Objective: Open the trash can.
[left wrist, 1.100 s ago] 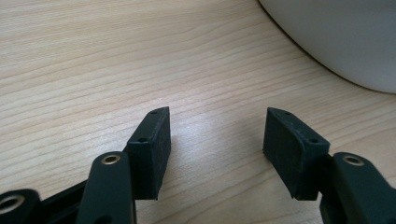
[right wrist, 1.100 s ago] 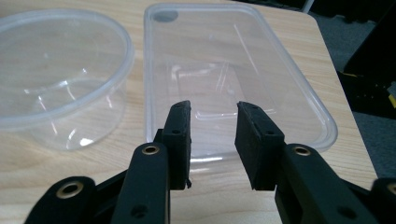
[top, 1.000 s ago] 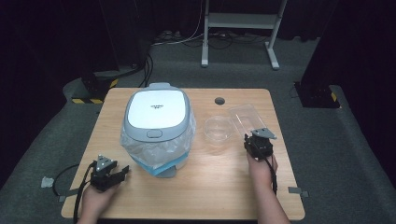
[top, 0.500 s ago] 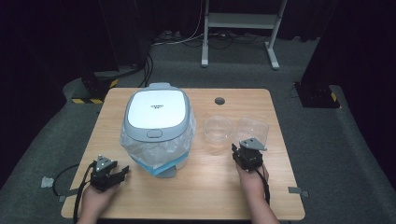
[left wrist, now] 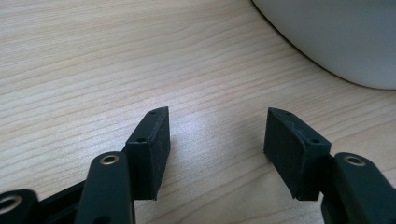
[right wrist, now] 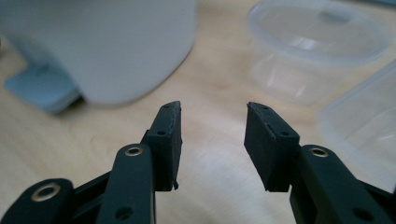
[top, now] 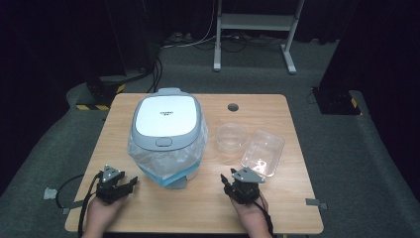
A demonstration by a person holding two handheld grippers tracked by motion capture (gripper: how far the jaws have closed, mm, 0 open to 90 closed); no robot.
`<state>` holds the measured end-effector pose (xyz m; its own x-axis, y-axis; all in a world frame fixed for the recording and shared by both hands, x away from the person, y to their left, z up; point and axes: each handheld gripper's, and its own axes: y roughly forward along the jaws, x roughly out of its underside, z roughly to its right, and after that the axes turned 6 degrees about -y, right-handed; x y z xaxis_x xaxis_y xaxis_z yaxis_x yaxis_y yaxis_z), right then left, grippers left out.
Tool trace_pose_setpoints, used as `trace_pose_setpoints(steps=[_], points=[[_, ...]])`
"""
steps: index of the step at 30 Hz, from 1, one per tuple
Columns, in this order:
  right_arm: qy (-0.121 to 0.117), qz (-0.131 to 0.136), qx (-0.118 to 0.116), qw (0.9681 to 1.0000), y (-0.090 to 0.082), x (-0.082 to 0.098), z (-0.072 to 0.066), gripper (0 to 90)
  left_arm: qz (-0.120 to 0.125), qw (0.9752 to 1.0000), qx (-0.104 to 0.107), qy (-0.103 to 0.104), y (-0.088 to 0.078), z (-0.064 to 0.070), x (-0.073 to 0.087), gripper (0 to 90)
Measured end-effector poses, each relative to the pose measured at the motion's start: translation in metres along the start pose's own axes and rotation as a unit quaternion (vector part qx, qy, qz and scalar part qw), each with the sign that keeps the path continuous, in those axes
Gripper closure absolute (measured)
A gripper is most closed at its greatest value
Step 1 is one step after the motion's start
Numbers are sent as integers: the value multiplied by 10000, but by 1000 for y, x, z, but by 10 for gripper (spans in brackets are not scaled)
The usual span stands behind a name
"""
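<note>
- Since the earlier frame the right gripper has come away from the rectangular tub, toward the worktop's near edge and a little leftward; its jaws have just been opening, with only bare wood between them. The tub now lies by itself, tilted on the wood.
- Landmark: the rice cooker, white lid shut, plastic bag round its body, blue base showing at the front.
- Left gripper: at the near-left of the cooker, close to the worktop edge, held in the person's left hand. Left gripper view: jaws stand well apart, nothing in them, wood grain underneath, cooker wall curving past at upper right.
- Right gripper: near-right of the cooker, in the person's right hand. Right gripper view: jaws partly open, holding nothing, pointing at the gap between the cooker and the tubs.
- Round clear tub: just right of the cooker, upright, apart from it.
- Rectangular tub: right of the cooker, beyond the round tub and close beside it, just past the right gripper; contact between the tubs cannot be told.
- Cable hole: behind the round tub, right of the cooker's lid.
</note>
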<state>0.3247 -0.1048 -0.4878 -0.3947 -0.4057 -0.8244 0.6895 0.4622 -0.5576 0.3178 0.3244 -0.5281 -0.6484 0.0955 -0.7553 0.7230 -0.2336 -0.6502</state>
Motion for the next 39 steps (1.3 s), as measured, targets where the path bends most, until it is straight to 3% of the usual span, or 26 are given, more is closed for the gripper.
trace_pose_setpoints(steps=[1,2,4,5,9,12,13,14,17,18,19,20,21,24,25,26,27,31,35,37,39], points=[[0,0,0,10000,0,0,0,554,0,10000,0,0,0,0,0,407],[11,-210,-117,9997,8,6,-5,535,5,10000,11,24,-1,1,1,407],[8,-279,-137,9995,11,7,-6,530,90,9999,-41,72,-3,2,1,408],[-20,-459,-152,9988,19,12,-8,515,138,9998,-26,103,-5,2,1,419],[-141,-658,-134,9976,27,18,-10,499,425,9988,221,-68,-18,2,-3,428],[-188,-677,-113,9975,30,18,-11,491,994,9938,461,-163,-39,4,-8,438],[-188,-677,-113,9975,30,18,-11,491,994,9938,461,-163,-39,4,-8,438],[-167,-714,-121,9972,30,19,-11,488,1212,9910,548,-173,-48,6,-10,438],[-219,-787,-99,9966,32,19,-11,461,1482,9863,701,-183,-63,10,-18,434],[-214,-798,-93,9965,33,19,-12,454,1632,9831,796,-215,-72,12,-22,433],[-214,-804,-85,9965,33,19,-12,451,1632,9831,796,-215,-72,12,-22,431],[-259,-802,-84,9964,33,19,-11,449,1795,9803,804,-201,-82,15,-26,430],[-259,-802,-84,9964,33,19,-11,449,1795,9803,804,-201,-82,15,-26,428],[-151,-823,-139,9964,34,19,-10,443,2128,9738,793,-128,-99,24,-32,420],[-151,-823,-139,9964,34,19,-10,443,2128,9738,793,-128,-99,24,-32,415],[-138,-826,-161,9964,34,19,-9,441,2328,9687,853,-82,-108,29,-38,407],[-138,-826,-161,9964,34,19,-9,441,2328,9687,853,-82,-108,29,-38,402],[-115,-835,-188,9963,34,19,-8,437,2677,9581,1020,-36,-120,37,-53,386],[-121,-835,-199,9962,34,18,-8,433,2787,9543,1065,161,-123,48,-73,385],[-121,-837,-201,9962,34,18,-8,433,2799,9538,1077,205,-124,50,-76,387],[-134,-831,-210,9962,35,18,-8,431,2865,9509,1134,302,-125,58,-86,393]])
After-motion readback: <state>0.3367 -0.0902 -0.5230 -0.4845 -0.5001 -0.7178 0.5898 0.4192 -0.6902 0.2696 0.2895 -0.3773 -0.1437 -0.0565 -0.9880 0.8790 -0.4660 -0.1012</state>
